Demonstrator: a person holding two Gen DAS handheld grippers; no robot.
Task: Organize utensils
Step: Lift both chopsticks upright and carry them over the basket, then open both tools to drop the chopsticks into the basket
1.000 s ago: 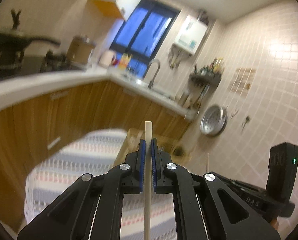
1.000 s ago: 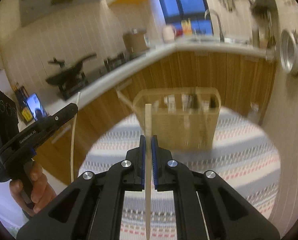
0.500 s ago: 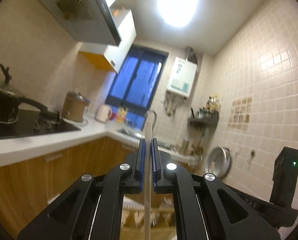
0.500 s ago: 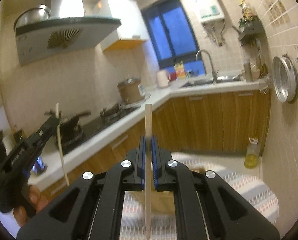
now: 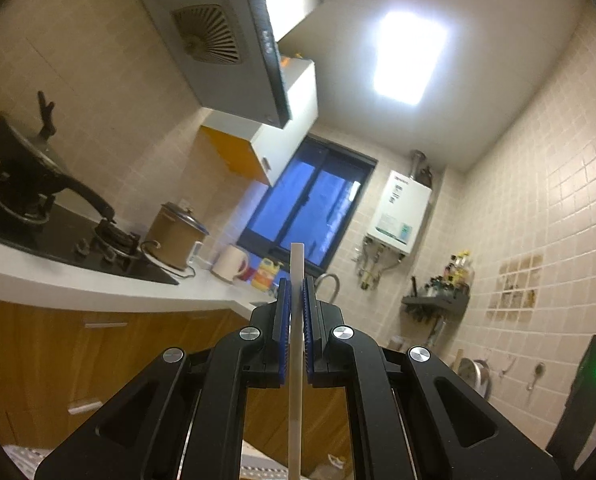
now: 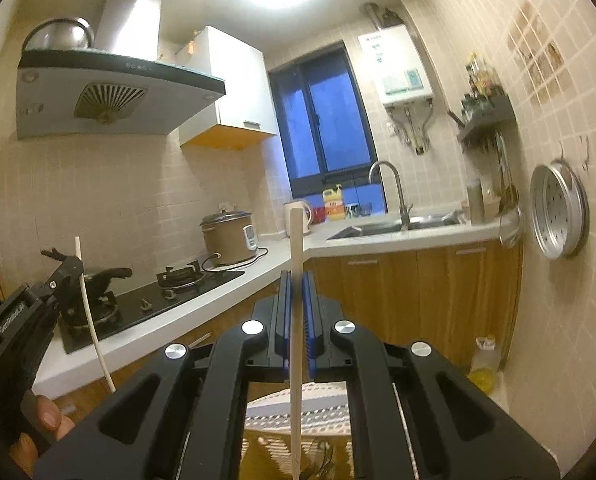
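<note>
Left black two-finger gripper w/ blue pads (image 5: 295,316) clamped tight on pale thin chopstick (image 5: 296,360), upright. Right gripper (image 6: 296,312), same build, pinched on second pale wooden chopstick (image 6: 296,340). Both sticks held up in air, not yet stowed; prob. mid-task. Below, only a sliver of striped woven cloth (image 6: 294,404) and wooden holder rim (image 6: 270,452) seen. Holder contents and lower stick ends cut off.

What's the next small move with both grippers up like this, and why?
Probably tip both grippers back down toward the table. The left gripper and right gripper are each shut on a pale chopstick standing upright, aimed at the kitchen wall. Only a sliver of the striped tablecloth shows below, so the drop spot is barely in sight.
</note>
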